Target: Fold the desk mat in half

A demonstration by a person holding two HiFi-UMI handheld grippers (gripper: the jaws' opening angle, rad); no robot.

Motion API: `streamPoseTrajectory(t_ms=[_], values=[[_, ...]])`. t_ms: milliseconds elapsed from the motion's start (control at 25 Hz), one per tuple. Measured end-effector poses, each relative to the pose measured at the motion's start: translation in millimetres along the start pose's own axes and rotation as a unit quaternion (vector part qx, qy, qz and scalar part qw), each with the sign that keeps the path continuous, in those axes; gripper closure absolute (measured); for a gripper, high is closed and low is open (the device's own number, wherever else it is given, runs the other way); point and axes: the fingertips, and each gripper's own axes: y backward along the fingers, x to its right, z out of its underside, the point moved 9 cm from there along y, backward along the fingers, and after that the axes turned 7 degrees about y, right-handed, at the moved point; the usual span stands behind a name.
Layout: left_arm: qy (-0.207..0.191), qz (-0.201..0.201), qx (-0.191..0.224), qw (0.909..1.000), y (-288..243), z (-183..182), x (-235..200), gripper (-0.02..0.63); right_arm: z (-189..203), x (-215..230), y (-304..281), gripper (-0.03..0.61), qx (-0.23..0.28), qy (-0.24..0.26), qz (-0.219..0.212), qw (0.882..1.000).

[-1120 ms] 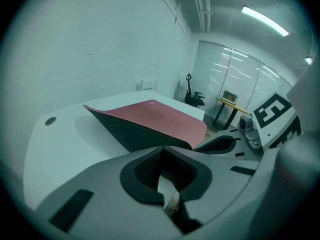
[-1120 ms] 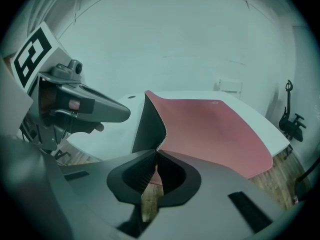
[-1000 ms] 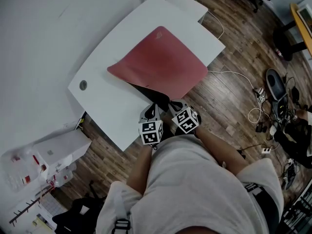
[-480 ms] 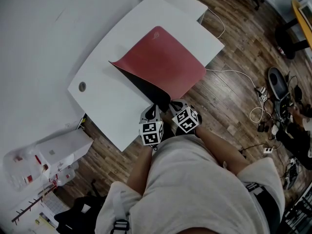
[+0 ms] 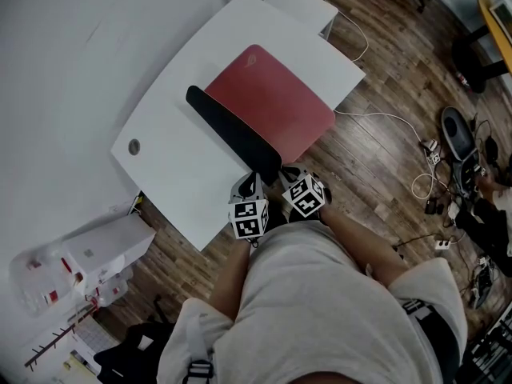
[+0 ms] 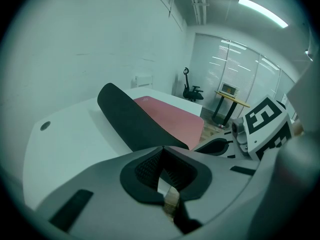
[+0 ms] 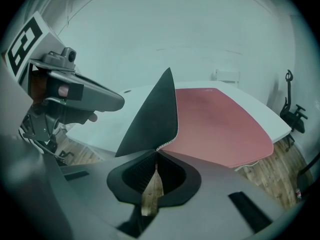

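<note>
Head view: red desk mat (image 5: 276,106) lies on the white desk (image 5: 164,162). Its left long side is peeled up, so a strip of black underside (image 5: 232,130) shows from the near corner to abt mid-desk, while the rest is flat, red side up. Left gripper (image 5: 254,184) & right gripper (image 5: 286,176) sit side by side at the mat's near corner, by the desk edge and close to the person's body. Left gripper view: jaws pressed together w/ no gap at the tips, and the black flap (image 6: 127,116) rises right off them, so it looks clamped on the mat edge, tho the exact bite is partly masked by the gripper body. The red top (image 6: 172,119) lies beyond on the desk. Right gripper view: jaws closed, w/ the mat's stitched corner running straight into the tips (image 7: 157,151). The black flap stands up to the left, the red face (image 7: 215,124) spreads right, and the other gripper (image 7: 70,94) is just beside. Progress, my read: fold started but early-to-mid. One side is lifted & turned up, not yet carried over. Still to do: sweep the held edge across to the opposite long side, line up edges/corners, lay it down, let go.
</note>
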Motion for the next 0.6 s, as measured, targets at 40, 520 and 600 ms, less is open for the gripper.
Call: streamPoseTrajectory(t_ms=[40, 520, 600], values=[[-0.001, 0.000, 0.000, 1.0000, -1, -1, 0, 0.601, 0, 1, 0, 0.531, 0.001, 0.000, 0.000, 1.000], [-0.006, -0.005, -0.001, 1.0000, -8, -6, 9, 0.601, 2, 7, 2, 0.531, 0.003, 0.003, -0.005, 1.000], [-0.006, -0.005, -0.001, 1.0000, -9, -6, 11, 0.601, 4, 9, 2, 0.531, 0.002, 0.005, -0.005, 1.000]])
